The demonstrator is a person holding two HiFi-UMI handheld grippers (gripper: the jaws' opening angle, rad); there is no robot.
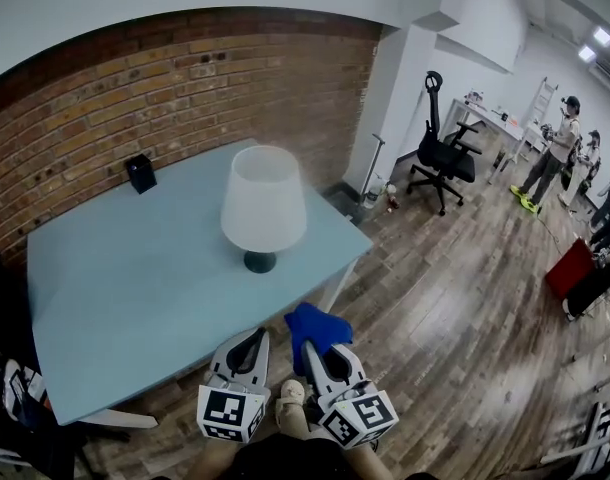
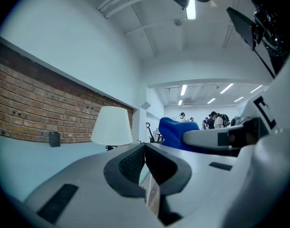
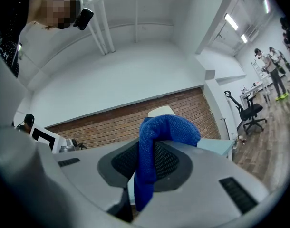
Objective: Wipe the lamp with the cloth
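A lamp [image 1: 262, 206] with a white shade and a dark round base stands on the pale blue table [image 1: 135, 288], near its right side. The lamp [image 2: 111, 126] also shows in the left gripper view, and only its shade top [image 3: 161, 111] peeks over the cloth in the right gripper view. My right gripper [image 1: 316, 344] is shut on a blue cloth [image 1: 317, 330], held low off the table's near corner. The cloth [image 3: 157, 148] hangs folded between the jaws. My left gripper [image 1: 250, 346] sits beside it, shut and empty, with its jaws meeting [image 2: 145, 148].
A small black box [image 1: 140, 172] stands at the back of the table by the brick wall. To the right lies wooden floor with a black office chair [image 1: 443, 158], a white desk and several people further off.
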